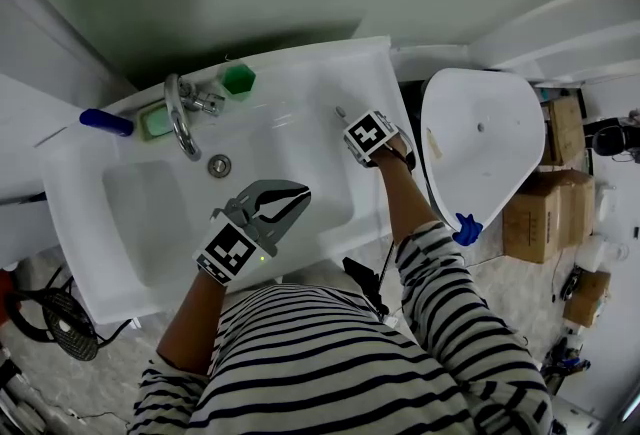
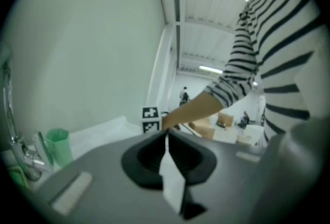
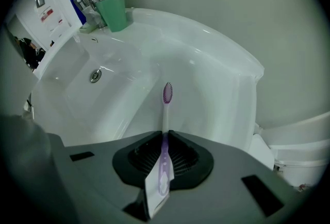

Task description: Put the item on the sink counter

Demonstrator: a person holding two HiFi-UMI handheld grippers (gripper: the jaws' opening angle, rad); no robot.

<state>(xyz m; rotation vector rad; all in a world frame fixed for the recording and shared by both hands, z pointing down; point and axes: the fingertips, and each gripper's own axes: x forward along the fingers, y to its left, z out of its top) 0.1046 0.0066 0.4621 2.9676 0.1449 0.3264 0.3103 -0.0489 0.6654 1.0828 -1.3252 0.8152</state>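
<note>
A toothbrush (image 3: pixel 166 109) with a white and purple handle and a purple bristle head sticks out from between the jaws of my right gripper (image 3: pixel 165 136), which is shut on its handle. The brush points away over the right side of the white sink (image 3: pixel 216 63), its head near the inner slope of the basin. In the head view the right gripper (image 1: pixel 368 138) hangs at the sink's right rim (image 1: pixel 385 73), pointing down. My left gripper (image 1: pixel 288 203) hovers over the basin's front part. Its jaws meet with nothing between them (image 2: pixel 166 135).
A chrome faucet (image 1: pixel 180 113) stands at the back of the sink, with a green cup (image 1: pixel 238 79), a green soap (image 1: pixel 155 120) and a blue-handled thing (image 1: pixel 105 122) along the back ledge. A white toilet (image 1: pixel 480 143) stands close on the right, cardboard boxes (image 1: pixel 545 203) beyond it.
</note>
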